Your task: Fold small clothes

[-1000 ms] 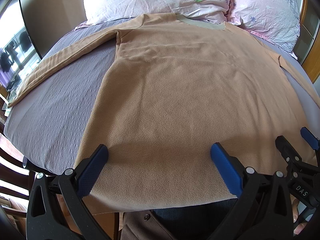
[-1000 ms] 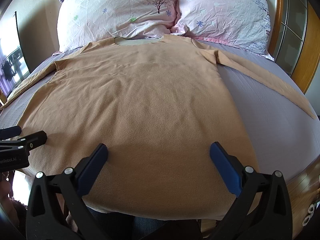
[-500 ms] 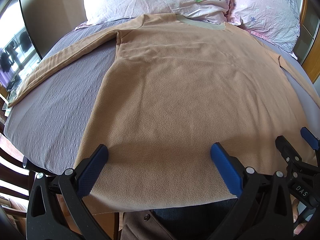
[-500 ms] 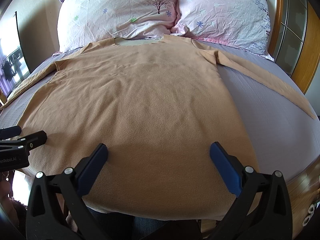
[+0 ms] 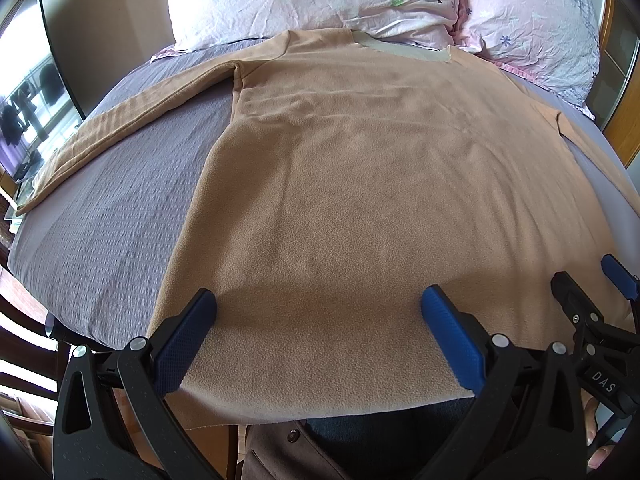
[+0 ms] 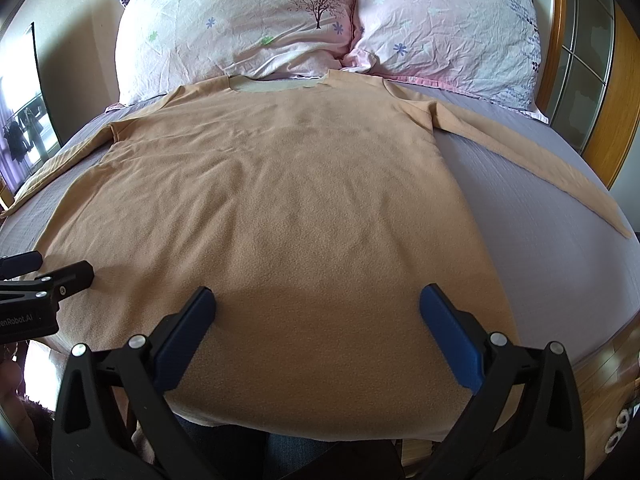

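A tan long-sleeved fleece top [image 5: 360,168] lies flat on the bed, collar towards the pillows, both sleeves spread out sideways; it also shows in the right wrist view [image 6: 272,200]. Its hem hangs slightly over the near bed edge. My left gripper [image 5: 318,308] is open and empty, hovering over the hem at its left part. My right gripper [image 6: 318,306] is open and empty over the hem at its right part. Each gripper shows at the edge of the other's view.
The bed has a grey-purple sheet [image 5: 104,216]. Two pink flowered pillows [image 6: 248,24] lie at the head. A wooden headboard frame [image 6: 624,92] stands at the right. A window [image 5: 24,120] is at the left. The person's dark clothing [image 5: 360,440] is below the hem.
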The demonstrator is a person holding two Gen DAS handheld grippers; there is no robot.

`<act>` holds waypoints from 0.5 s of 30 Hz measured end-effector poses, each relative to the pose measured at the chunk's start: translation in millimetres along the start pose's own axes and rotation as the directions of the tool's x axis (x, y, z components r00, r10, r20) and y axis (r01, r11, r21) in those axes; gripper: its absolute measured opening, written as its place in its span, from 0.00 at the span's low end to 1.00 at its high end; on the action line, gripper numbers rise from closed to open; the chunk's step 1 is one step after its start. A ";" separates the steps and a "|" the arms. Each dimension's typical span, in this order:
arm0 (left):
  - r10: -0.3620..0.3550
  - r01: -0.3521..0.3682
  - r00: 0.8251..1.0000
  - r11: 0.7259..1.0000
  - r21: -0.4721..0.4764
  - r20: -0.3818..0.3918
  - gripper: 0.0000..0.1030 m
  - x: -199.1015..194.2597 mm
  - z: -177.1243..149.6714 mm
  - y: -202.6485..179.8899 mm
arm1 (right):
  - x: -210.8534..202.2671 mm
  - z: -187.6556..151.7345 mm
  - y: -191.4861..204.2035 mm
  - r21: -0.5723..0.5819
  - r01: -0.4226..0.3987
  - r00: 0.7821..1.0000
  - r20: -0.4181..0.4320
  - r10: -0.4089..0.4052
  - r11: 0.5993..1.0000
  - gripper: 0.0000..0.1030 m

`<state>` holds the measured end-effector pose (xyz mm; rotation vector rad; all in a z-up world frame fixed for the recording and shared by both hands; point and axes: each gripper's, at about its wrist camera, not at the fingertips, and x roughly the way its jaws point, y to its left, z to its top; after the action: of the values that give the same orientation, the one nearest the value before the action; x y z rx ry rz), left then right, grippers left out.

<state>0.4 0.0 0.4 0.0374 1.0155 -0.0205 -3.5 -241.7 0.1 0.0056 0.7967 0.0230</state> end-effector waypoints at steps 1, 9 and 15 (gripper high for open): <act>0.000 0.000 1.000 1.000 0.000 0.000 0.99 -0.1 -0.3 0.0 | 0.0 0.0 0.0 0.000 0.000 1.000 0.000 0.000 1.000 0.98; 0.000 0.000 1.000 1.000 0.000 0.002 0.99 -0.2 -0.3 0.0 | 0.1 -0.4 0.3 0.000 0.000 1.000 0.001 0.000 1.000 0.98; 0.000 0.000 1.000 1.000 0.000 0.005 0.99 -0.3 -0.3 -0.1 | 0.1 -0.6 0.5 0.000 0.000 1.000 0.003 0.000 1.000 0.98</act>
<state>-0.1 0.0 0.5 0.0378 1.0109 -0.0205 -3.9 -241.1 -0.4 0.0055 0.7934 0.0232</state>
